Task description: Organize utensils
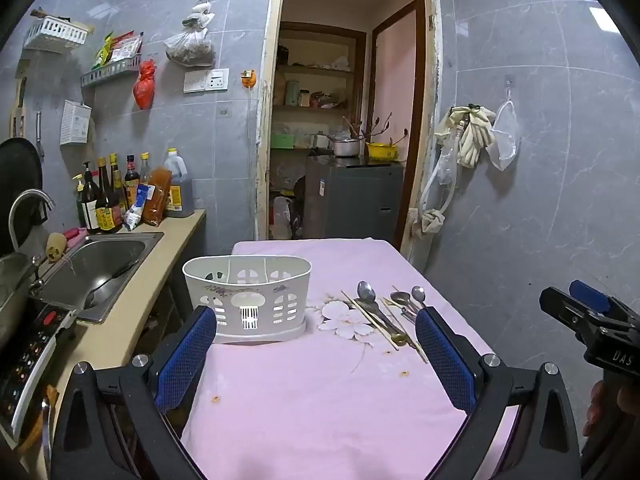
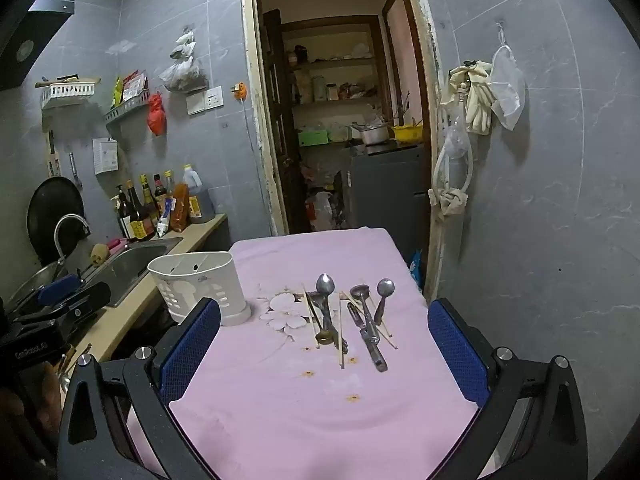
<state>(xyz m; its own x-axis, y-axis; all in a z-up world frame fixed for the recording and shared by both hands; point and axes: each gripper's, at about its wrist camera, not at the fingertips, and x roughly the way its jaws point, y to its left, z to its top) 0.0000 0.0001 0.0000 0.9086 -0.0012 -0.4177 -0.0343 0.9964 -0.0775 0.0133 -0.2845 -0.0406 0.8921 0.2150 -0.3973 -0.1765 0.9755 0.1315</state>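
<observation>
A white slotted utensil holder stands on the pink tablecloth at the table's left side. To its right lie several metal spoons, wooden chopsticks and a metal peeler, loose on the cloth. My left gripper is open and empty, held above the near table, in front of the holder. My right gripper is open and empty, held in front of the utensils. The right gripper also shows at the right edge of the left wrist view.
A counter with a steel sink, a tap and bottles runs along the left. An induction cooker sits at the near left. An open doorway is behind the table. Tiled wall on the right.
</observation>
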